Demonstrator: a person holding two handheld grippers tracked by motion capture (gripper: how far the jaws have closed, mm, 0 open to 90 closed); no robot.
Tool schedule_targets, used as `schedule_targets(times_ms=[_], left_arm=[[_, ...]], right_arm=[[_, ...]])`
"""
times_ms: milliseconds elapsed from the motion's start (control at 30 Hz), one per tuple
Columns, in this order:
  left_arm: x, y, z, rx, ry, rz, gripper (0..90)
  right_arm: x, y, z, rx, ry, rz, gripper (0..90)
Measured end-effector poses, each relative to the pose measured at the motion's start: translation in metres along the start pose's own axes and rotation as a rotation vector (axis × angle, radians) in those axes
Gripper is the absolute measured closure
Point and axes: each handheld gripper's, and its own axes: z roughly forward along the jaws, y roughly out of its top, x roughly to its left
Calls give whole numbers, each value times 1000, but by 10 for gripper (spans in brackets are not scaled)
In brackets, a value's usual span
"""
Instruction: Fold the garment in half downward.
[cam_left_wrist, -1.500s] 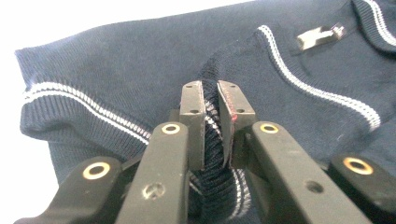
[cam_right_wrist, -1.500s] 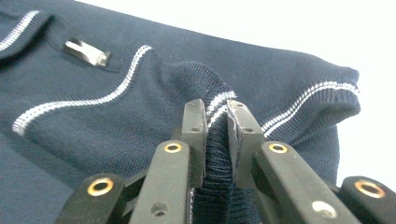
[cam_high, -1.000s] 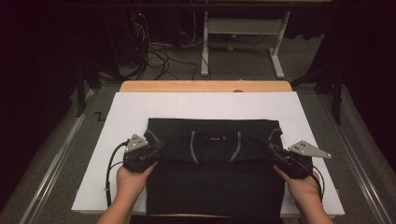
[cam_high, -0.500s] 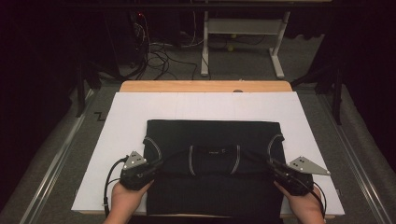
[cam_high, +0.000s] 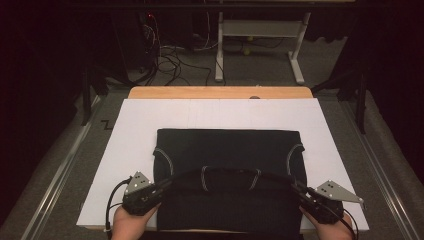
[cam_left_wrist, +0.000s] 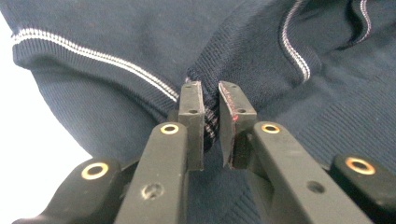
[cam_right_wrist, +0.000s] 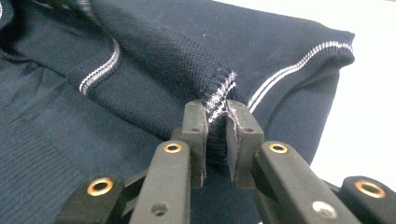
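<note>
- The step in hand looks like a fold: the far part of the dark knit garment (cam_high: 227, 150) lies flat on the white sheet (cam_high: 130, 140), while a doubled layer is drawn toward the person's edge of the table (cam_high: 220, 92).
- The left gripper (cam_left_wrist: 211, 95) is clamped on a ribbed, white-striped shoulder corner; cloth bunches between its jaws, directly ahead of the pads.
- The right gripper (cam_right_wrist: 215, 112) is likewise pinched on the opposite corner, a frayed striped seam standing up just past its tips.
- In the high view, the left gripper (cam_high: 165, 184) and right gripper (cam_high: 296, 187) sit at the two sides of the folded layer, roughly level with each other.
- To do it well, I judge both hands should travel evenly and keep the held edge taut between them, so the collar (cam_high: 230, 177) stays centred and the fold line stays straight.
- Lowering the corners flat before letting go should keep the layer from springing back.
- Edges: the near edge of the sheet lies just behind both grippers, so little room is left for pulling that way.
- Outward of each gripper there is bare sheet, more beside the left; ahead of them, beyond the garment, the sheet is open.
</note>
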Motion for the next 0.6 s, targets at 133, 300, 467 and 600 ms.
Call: schedule_targets(times_ms=[133, 300, 467, 600], left_arm=[[-3, -4, -1, 9, -1, 0, 772], [-7, -10, -4, 20, -6, 5, 771], [-11, -14, -6, 36, -16, 7, 682], [-13, -15, -7, 43, -2, 9, 544]], right_arm=[[1, -4, -4, 7, 6, 9, 799], [4, -9, -8, 24, 15, 8, 802], [5, -11, -10, 33, 23, 19, 781], [6, -11, -12, 23, 28, 26, 730]])
